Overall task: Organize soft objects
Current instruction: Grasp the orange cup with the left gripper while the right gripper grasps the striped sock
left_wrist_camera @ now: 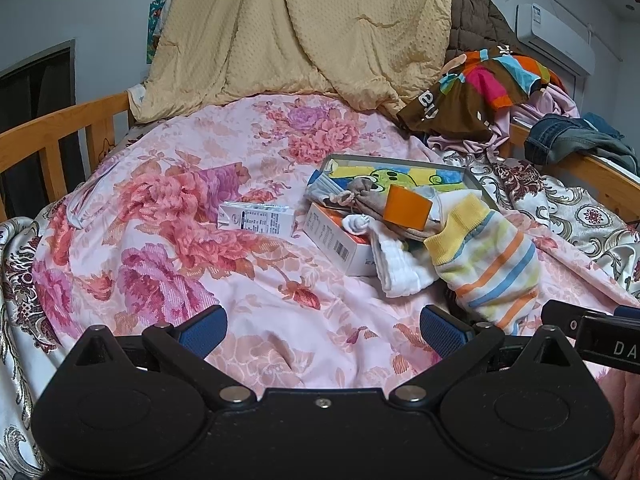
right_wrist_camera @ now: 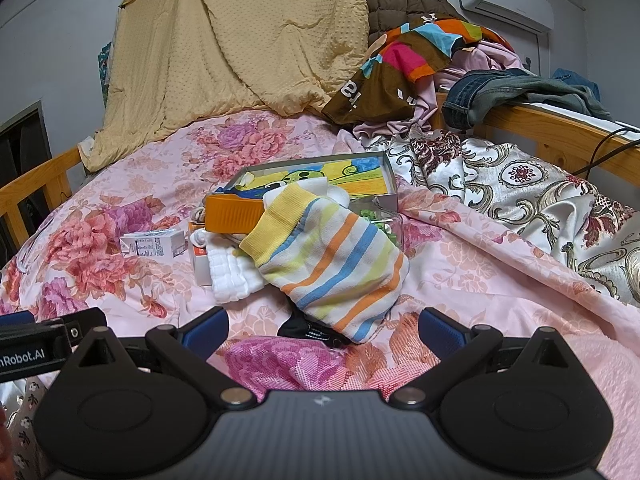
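Striped cotton, the sock (right_wrist_camera: 332,264) lies on the floral quilt (right_wrist_camera: 460,256), its cuff leaning on the box (right_wrist_camera: 390,188) of soft items. Both the left gripper (left_wrist_camera: 322,330) and right gripper (right_wrist_camera: 324,330) hover spread wide and empty, the right one nearest, probably lined up to pinch it.

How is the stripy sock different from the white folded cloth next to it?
The stripy sock has orange, blue and yellow-green bands and a yellow cuff; the white folded cloth is plain white. The sock looks bigger and lies stretched out, tilted over the pile; the cloth is bunched in folds and partly tucked under the sock's cuff. Both are soft things on the pink flowery bedspread, and neither claw holds them.
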The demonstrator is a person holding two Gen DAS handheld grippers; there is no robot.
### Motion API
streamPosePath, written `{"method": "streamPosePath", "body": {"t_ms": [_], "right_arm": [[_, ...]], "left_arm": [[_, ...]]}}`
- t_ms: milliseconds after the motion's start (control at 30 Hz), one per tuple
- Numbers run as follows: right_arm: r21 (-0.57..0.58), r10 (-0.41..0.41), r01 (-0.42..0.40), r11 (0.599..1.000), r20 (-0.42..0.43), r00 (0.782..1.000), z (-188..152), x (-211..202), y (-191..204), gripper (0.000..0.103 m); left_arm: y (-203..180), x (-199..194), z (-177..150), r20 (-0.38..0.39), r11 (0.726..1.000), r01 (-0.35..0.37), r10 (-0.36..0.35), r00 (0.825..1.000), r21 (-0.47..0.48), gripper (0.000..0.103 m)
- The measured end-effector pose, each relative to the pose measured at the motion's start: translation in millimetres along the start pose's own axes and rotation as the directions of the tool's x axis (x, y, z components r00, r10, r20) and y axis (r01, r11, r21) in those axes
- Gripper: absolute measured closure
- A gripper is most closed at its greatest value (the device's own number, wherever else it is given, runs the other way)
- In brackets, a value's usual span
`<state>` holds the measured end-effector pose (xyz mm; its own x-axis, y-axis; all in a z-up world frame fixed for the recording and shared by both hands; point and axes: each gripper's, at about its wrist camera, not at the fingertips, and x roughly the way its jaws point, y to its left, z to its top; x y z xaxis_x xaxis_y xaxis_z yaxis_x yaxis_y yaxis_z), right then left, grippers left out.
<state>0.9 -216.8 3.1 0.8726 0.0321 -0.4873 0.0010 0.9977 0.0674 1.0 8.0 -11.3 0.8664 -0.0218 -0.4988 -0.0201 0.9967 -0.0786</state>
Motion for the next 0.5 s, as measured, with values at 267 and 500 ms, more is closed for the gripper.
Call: {"method": "streamPosePath", "body": {"t_ms": [267, 500], "right_arm": [[0.014, 0.018, -0.017, 1.0, -0.025, 1.0, 1.7, 1.4, -1.8, 0.0], [0.112, 0.079, -0.067, 0.991, -0.105, 0.991, 9.4, 18.5, -17.9, 0.0]], "left_arm": [[-0.9, 3.6, -9.3, -0.015, 1.0, 0.023, -0.023, 1.0, 0.0, 0.001], [12.2, 30.2, -8.9, -0.079, 0.991, 0.078, -0.086, 0.993, -0.109, 0.001]]}}
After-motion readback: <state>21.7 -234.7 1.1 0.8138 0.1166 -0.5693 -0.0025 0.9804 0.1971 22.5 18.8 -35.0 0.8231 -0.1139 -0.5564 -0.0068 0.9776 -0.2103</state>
